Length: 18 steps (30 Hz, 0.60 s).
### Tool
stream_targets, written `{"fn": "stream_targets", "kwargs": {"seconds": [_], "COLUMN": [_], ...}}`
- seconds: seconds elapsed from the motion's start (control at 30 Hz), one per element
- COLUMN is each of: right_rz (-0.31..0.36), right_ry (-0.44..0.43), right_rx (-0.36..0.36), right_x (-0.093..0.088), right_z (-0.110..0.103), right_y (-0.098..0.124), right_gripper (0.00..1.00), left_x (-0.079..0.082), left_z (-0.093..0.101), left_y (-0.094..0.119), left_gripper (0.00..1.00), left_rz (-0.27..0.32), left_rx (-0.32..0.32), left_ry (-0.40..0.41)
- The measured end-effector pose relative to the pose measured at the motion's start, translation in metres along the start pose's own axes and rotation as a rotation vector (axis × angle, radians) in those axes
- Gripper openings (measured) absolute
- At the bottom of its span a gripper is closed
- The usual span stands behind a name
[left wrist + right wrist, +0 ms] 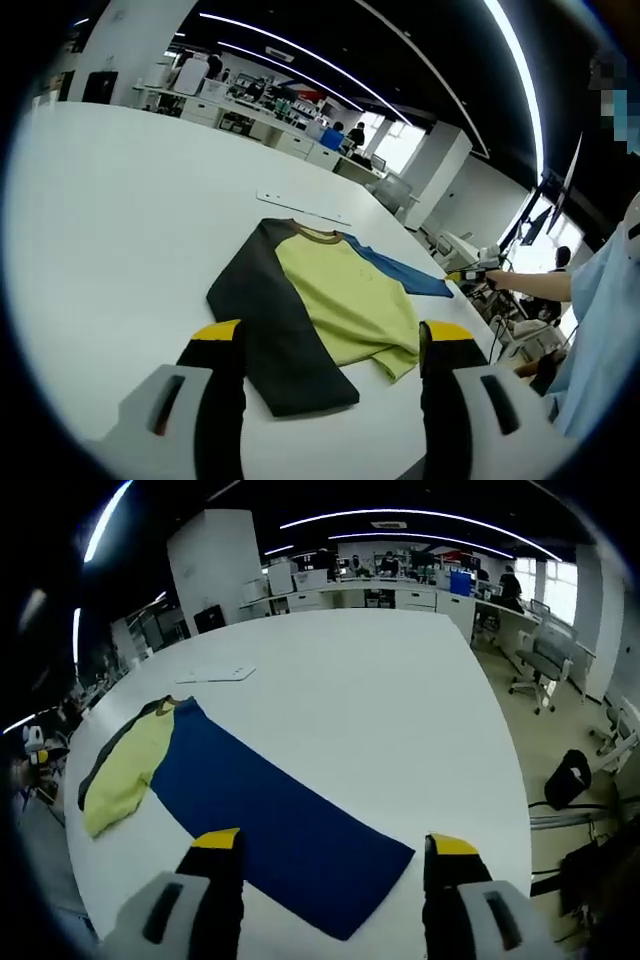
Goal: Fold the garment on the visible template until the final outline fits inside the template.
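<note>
Currently, no legible writing is showing. The garment (330,300) is lying flat on the white table (120,220), its blue sleeve (275,835) extending lengthwise toward the right gripper (330,865). Both grippers, including the left gripper (330,350), are standing spread, holding nothing.

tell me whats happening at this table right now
A person holds a two-jaw gripper in each hand over a white table. A long-sleeved shirt lies on it, yellow-green body, one dark sleeve and one blue sleeve spread out. The left gripper and right gripper both hover open, holding nothing. No fold seems started yet.
</note>
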State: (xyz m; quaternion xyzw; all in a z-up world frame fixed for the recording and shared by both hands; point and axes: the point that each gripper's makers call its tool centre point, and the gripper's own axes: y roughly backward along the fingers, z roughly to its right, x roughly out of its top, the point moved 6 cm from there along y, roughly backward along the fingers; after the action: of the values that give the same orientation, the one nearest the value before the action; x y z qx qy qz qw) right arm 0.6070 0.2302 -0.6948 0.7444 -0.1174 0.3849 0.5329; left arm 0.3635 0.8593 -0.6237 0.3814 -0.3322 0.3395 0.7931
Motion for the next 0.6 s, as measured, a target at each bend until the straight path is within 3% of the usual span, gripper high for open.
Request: {"fn": "stream_targets", "kwargs": {"seconds": [0.3,0.6], "right_rz": [0.005,0.003], "right_ry": [0.03,0.058], "right_rx": [0.058,0.068], "right_x": [0.002,0.001], "right_z": [-0.019,-0.033], "right_y": [0.007,0.017], "right_gripper": [0.92,0.93], "left_x": [-0.004,-0.01], "left_z": [0.001,0.006], "left_y": [0.0,-0.003], "left_gripper": [0.68,0.67], "left_rz": [0.03,0.038], "left_rx": [-0.01,-0.034], "left_ry": [0.022,0.025]}}
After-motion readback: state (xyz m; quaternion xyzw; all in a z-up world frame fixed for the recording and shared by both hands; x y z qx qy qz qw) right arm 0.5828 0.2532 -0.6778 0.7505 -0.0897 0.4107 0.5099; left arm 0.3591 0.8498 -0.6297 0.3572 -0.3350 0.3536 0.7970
